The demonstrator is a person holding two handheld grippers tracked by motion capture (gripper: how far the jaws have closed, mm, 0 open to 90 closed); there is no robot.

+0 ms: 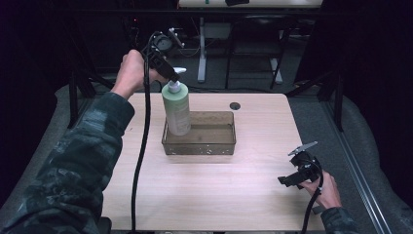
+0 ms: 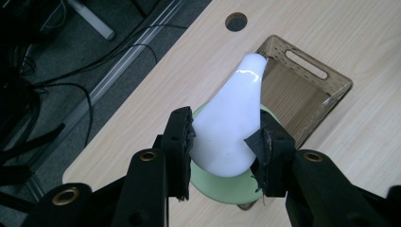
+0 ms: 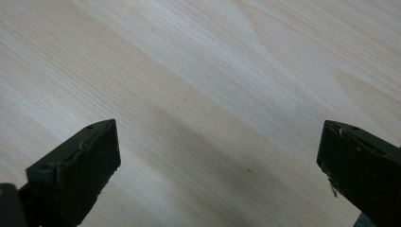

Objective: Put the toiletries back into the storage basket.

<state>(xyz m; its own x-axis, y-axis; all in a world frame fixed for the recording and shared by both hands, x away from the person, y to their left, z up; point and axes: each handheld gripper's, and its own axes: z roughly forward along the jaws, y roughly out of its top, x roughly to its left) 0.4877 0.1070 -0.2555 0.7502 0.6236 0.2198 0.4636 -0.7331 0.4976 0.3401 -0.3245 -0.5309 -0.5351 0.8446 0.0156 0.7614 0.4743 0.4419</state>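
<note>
A pale green pump bottle (image 1: 176, 108) stands upright at the left end of a clear brownish tray (image 1: 214, 145) in the middle of the table. My left gripper (image 1: 171, 76) comes down on it from above and is shut on its white pump head (image 2: 231, 123), one pad on each side. The green bottle shoulder (image 2: 222, 189) shows under the jaws, with the tray (image 2: 331, 101) beyond it. My right gripper (image 1: 287, 180) rests low over the table near the front right, pointing left. Its jaws (image 3: 217, 156) stand wide apart over bare wood, nothing between them.
A round cable hole (image 1: 235, 106) sits in the tabletop behind the tray. The left gripper's black cable (image 1: 140, 156) hangs across the table's left side. Desk legs and cables stand on the dark floor beyond the far edge.
</note>
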